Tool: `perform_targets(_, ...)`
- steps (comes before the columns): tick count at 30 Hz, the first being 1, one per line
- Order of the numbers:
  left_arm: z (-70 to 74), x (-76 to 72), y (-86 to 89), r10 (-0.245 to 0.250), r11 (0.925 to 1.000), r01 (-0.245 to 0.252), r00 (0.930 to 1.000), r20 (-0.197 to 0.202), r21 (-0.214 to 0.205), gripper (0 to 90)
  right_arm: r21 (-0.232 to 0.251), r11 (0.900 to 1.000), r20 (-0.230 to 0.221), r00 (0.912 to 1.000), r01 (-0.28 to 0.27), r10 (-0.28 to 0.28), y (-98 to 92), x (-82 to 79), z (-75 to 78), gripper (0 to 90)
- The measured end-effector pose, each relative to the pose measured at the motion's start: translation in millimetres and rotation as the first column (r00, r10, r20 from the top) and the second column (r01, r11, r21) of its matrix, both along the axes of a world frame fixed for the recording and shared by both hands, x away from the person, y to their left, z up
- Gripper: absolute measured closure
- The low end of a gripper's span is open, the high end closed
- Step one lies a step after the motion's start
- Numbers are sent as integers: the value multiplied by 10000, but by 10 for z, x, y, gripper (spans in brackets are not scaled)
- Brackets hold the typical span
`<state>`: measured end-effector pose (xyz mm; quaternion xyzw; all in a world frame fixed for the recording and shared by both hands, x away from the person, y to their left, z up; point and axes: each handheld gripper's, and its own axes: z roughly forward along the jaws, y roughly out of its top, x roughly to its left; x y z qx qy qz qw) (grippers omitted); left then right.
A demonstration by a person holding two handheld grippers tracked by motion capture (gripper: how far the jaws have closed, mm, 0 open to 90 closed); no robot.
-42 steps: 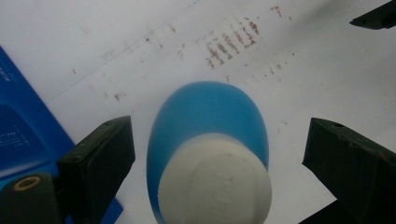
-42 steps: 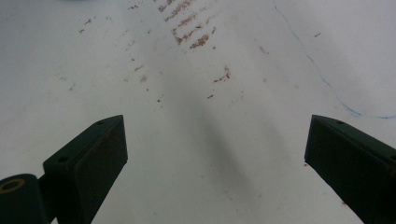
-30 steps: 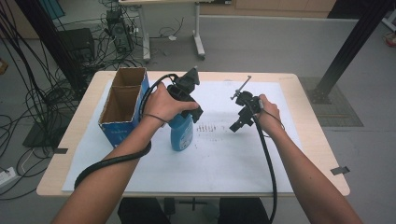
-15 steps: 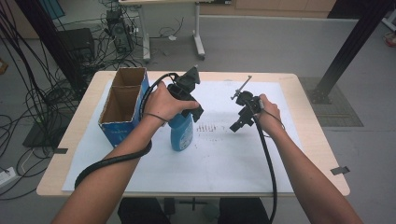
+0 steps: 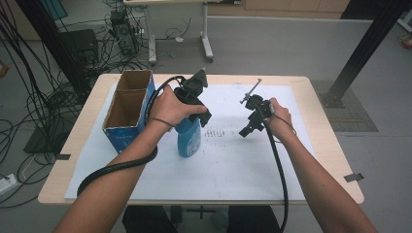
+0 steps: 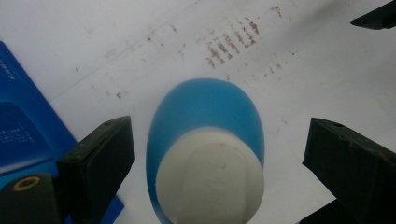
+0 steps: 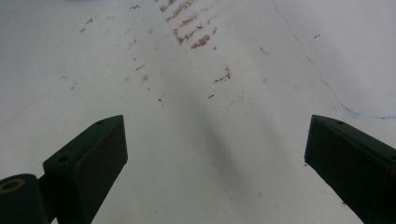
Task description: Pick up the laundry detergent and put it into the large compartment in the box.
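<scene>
A blue bottle [image 5: 189, 140] with a white cap [image 6: 210, 182] stands upright on the white paper. My left gripper [image 5: 197, 115] hangs right over its top, held in a hand. In the left gripper view the left gripper [image 6: 219, 135] is open, its jaws standing wide on either side of the cap with a gap on each side. My right gripper [image 5: 244, 132] hovers to the right of the bottle, tilted down toward the paper. In its own view the right gripper [image 7: 215, 135] is open with only bare paper between the jaws.
A blue cardboard box [image 5: 127, 109], open on top, stands left of the bottle and shows beside the left jaw [image 6: 18, 126]. Brown smudges [image 5: 214, 132] mark the white sheet [image 5: 233, 174] between the grippers. Cables trail from both grippers over the table's near edge.
</scene>
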<state>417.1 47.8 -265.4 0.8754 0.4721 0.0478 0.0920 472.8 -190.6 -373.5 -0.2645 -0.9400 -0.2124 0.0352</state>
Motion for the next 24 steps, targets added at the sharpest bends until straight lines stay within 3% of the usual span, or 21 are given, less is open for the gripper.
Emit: perform_targets(24,-81,17,28,86,9998,-84,9999,-117,186,146,7,10000,-36,10000,-10,10,3,-2,-3,57)
